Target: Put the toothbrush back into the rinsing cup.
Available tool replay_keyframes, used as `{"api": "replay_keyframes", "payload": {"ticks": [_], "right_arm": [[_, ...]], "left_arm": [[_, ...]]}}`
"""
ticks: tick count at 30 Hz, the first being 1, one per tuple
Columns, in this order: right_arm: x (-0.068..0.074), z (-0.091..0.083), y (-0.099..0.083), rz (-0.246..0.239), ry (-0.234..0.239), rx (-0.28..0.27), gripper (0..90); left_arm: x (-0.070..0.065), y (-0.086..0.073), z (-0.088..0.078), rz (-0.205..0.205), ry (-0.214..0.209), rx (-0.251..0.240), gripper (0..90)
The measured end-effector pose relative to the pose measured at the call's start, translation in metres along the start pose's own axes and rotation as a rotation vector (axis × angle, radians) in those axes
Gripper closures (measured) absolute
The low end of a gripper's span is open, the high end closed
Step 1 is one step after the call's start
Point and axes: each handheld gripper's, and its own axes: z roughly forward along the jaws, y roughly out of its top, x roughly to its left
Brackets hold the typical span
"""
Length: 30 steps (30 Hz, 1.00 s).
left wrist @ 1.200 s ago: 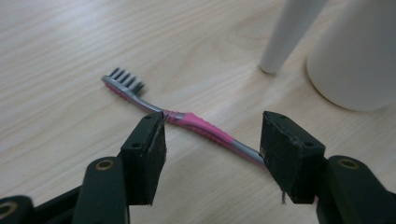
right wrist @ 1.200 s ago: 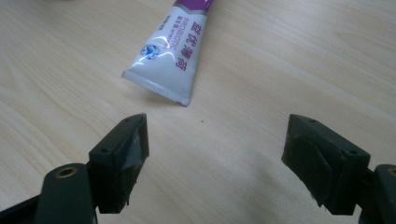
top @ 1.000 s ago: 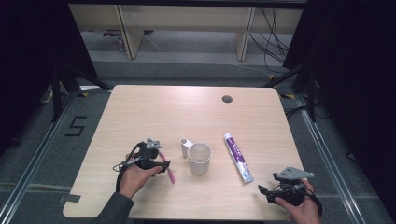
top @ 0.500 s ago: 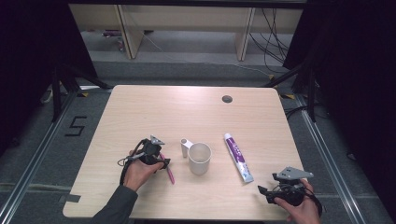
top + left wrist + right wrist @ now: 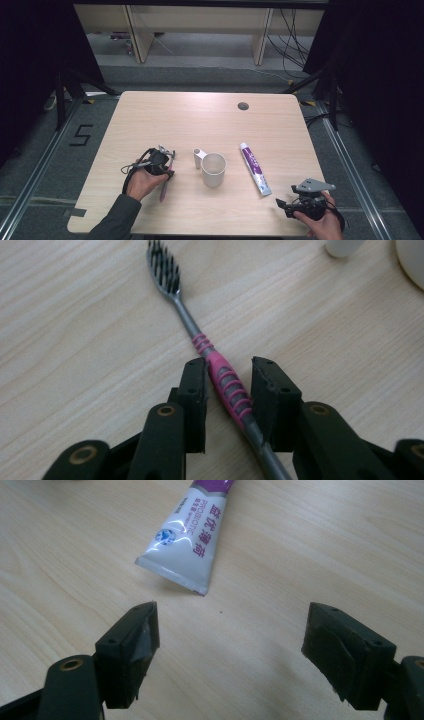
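Both grippers low, left gripper (image 5: 227, 382) closing round toothbrush (image 5: 220, 375) w/ gap, right gripper (image 5: 230, 645) wide, empty.

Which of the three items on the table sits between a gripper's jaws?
The toothbrush: its pink grip lies between the left gripper jaws, which have just been closing. The toothpaste tube and mug lie free.

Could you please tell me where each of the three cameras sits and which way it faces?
High view: above the table's near side, looking forward and down; both forearms, hands and grippers show.
Left gripper view: on the left gripper, looking along its jaws astride the toothbrush.
Right gripper view: on the right gripper, facing the toothpaste's crimped end.
Shared: high and left gripper views both show toothbrush and cup.
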Motion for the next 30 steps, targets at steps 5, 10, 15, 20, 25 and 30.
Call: {"api": "replay_keyframes", "payload": {"ticks": [5, 10, 15, 20, 25, 30], "right_arm": [[-0.002, 0.001, 0.001, -0.035, 0.000, -0.003, 23.0], [-0.001, 0.001, 0.001, -0.024, 0.007, 0.000, 23.1], [-0.001, 0.001, 0.001, -0.027, 0.008, -0.003, 23.1], [-0.001, 0.001, 0.001, -0.022, 0.007, 0.004, 23.1], [0.000, 0.001, 0.001, -0.018, 0.008, 0.007, 23.2], [0.002, 0.001, 0.002, 0.005, 0.010, 0.015, 23.3]], "left_arm": [[0.005, 0.004, -0.001, 0.014, -0.011, 0.053, 72.6], [0.006, 0.010, -0.002, 0.039, -0.027, 0.139, 74.9], [0.006, 0.017, -0.002, 0.063, -0.039, 0.237, 76.1], [0.006, 0.022, -0.001, 0.057, -0.053, 0.325, 76.2], [0.010, 0.024, 0.000, 0.060, -0.061, 0.358, 76.9], [0.010, 0.024, 0.000, 0.075, -0.061, 0.372, 77.6]]}}
